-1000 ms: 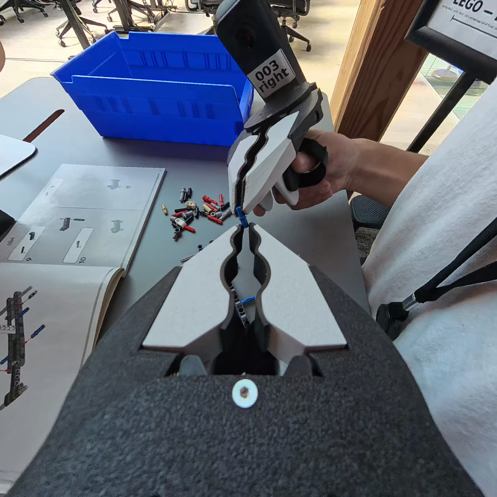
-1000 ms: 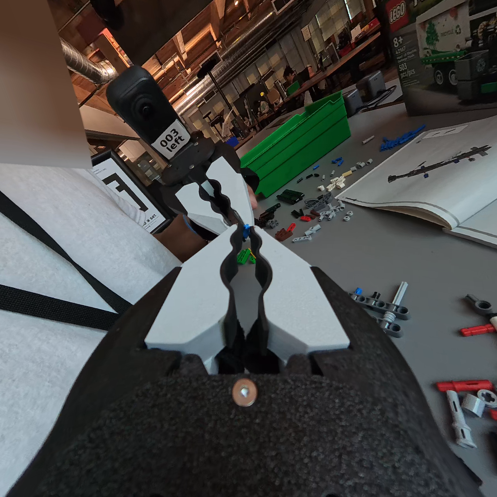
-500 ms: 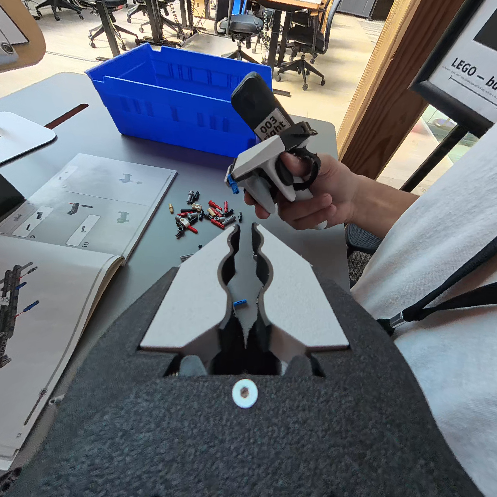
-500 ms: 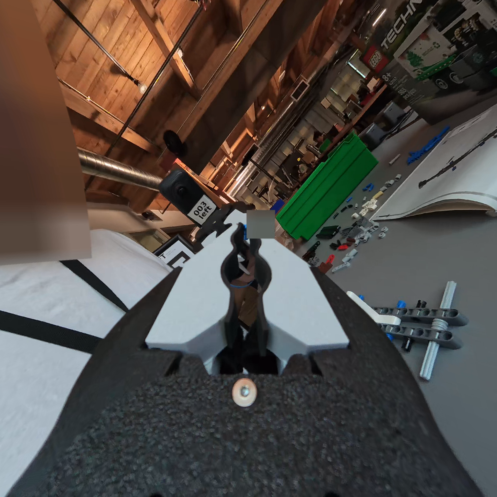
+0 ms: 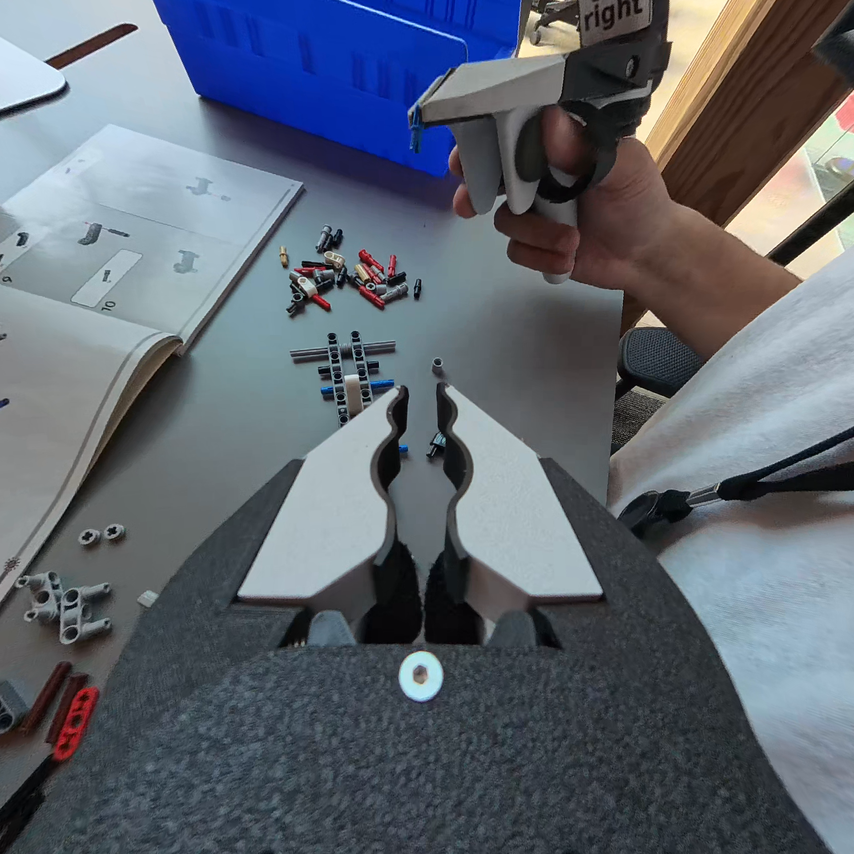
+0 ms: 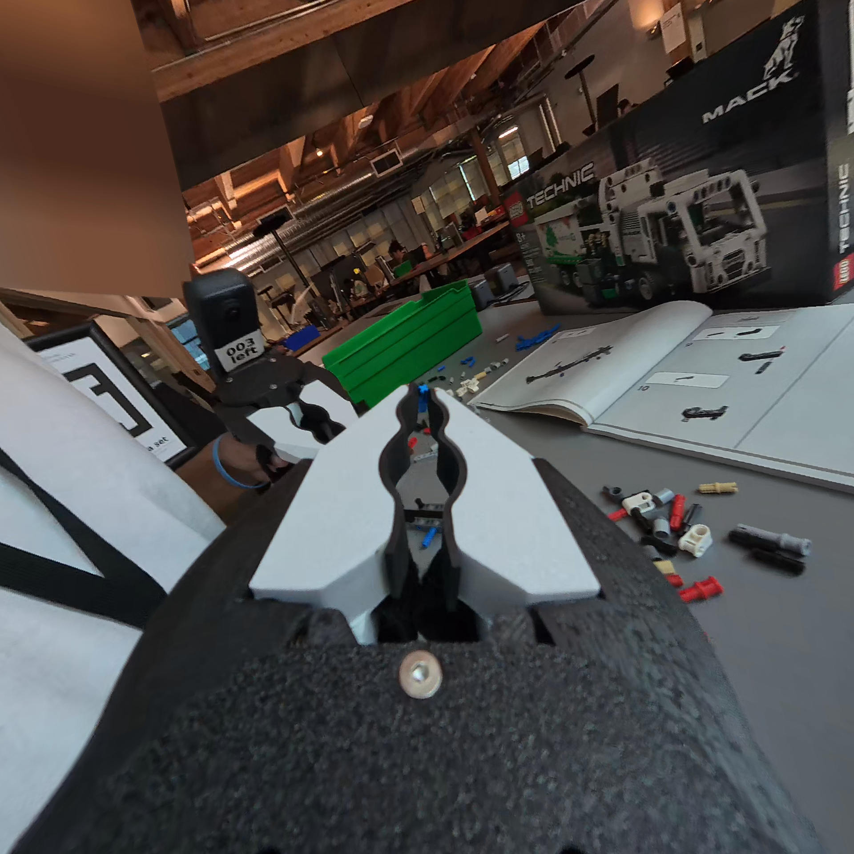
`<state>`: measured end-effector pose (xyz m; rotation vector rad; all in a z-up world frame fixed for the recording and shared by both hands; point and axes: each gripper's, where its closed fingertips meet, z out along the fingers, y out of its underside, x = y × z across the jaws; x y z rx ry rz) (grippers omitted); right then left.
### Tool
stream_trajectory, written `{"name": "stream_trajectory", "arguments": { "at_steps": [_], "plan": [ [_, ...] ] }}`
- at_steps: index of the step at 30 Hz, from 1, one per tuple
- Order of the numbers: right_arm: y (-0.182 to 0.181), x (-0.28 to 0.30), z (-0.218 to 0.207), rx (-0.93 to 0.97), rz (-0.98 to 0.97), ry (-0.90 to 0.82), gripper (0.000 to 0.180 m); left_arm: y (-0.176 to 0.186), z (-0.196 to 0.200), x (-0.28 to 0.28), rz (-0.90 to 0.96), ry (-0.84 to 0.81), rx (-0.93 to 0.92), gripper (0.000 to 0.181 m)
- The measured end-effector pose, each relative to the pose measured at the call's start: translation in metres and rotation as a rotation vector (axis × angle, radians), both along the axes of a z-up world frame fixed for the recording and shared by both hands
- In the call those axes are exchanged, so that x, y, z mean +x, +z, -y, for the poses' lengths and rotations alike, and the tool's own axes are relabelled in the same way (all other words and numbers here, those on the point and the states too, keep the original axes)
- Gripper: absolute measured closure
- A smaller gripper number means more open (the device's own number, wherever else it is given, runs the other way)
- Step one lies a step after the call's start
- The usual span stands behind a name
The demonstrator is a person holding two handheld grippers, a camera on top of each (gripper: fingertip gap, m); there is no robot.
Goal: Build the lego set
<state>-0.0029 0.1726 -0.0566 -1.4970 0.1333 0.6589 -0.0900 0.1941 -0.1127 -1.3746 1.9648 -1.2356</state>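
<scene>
My right gripper (image 6: 423, 393) is shut on a small blue pin (image 6: 422, 397) at its fingertips. In the left wrist view it (image 5: 418, 115) hangs above the table at the upper right with the blue pin (image 5: 416, 131) sticking down. My left gripper (image 5: 420, 393) is open and empty, pointing down at the table. Just beyond its left finger lies a small assembly (image 5: 351, 374) of two dark grey beams, a grey axle, a white piece and a blue pin. A black pin (image 5: 434, 446) lies on the table between its fingers. The left gripper (image 6: 319, 420) also shows in the right wrist view.
A blue bin (image 5: 323, 55) stands at the back. An open instruction booklet (image 5: 115, 240) lies to the left, a pile of small pins (image 5: 351, 277) beside it. Grey connectors (image 5: 64, 605) and a red beam (image 5: 74, 721) lie near left. A green bin (image 6: 406, 346) and the set's box (image 6: 670, 231) stand farther off. The red beam (image 5: 74, 721) lies around 20 centimeters away from my left fingertips.
The two grippers' tips met at the blue pin. The right gripper has since drawn away up and to the right with the pin. The left gripper has opened and tilted down toward the table.
</scene>
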Motion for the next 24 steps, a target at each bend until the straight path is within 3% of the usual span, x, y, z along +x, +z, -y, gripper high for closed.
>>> {"name": "stream_trajectory", "arguments": {
  "at_steps": [6, 10, 16, 24],
  "plan": [
    [-0.007, 0.003, 0.004, 0.036, 0.083, -0.035, 0.177, -0.007, 0.004, 0.005, -0.035, 0.012, -0.009, 0.170],
    [0.000, 0.002, 0.002, 0.075, -0.096, 0.008, 0.177, 0.004, 0.006, 0.029, 0.028, 0.051, 0.009, 0.168],
    [0.010, 0.004, -0.008, 0.122, -0.508, 0.057, 0.177, 0.045, 0.002, 0.063, 0.297, 0.141, 0.188, 0.167],
    [0.014, -0.026, -0.021, 0.108, -0.643, 0.174, 0.177, 0.062, 0.007, 0.062, 0.411, 0.126, 0.202, 0.171]
  ]
}}
